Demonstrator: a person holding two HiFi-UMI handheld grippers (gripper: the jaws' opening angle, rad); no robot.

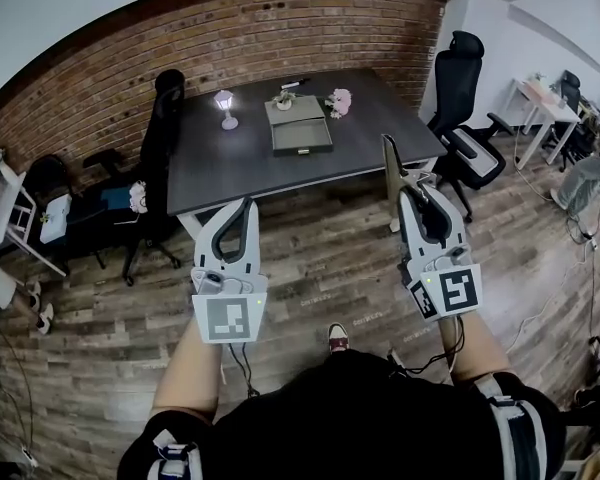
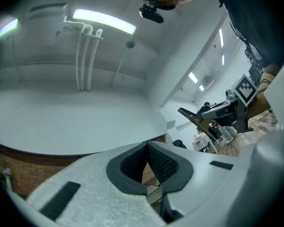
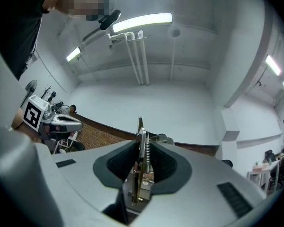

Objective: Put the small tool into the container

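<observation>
The small tool (image 3: 140,151) is seen edge-on in the right gripper view as a thin, flat piece of metal, brassy low down and grey toward its tip, with a small coil spring along one side. In the head view it is seen as a narrow dark blade with a pale edge, projecting up and away past the jaw tips.

It is held by the right gripper (image 1: 416,194), whose jaws are closed only partway, with both dark pads pressed on the tool's flat sides. Its upper end is left standing clear above the pads. The tool is thus carried in the air over the wooden floor (image 1: 320,268), on the near side of the table (image 1: 380,133), by the table's near right corner.

The container (image 1: 302,149), a grey rectangular box, is seen on the table midway between its left and right edges and nearer the far edge, well apart from the tool. A small white lamp (image 1: 226,108) is set to its left.

The left gripper (image 1: 248,208) is held low beside the right one; its jaws are brought together at the tips and nothing is gripped.
</observation>
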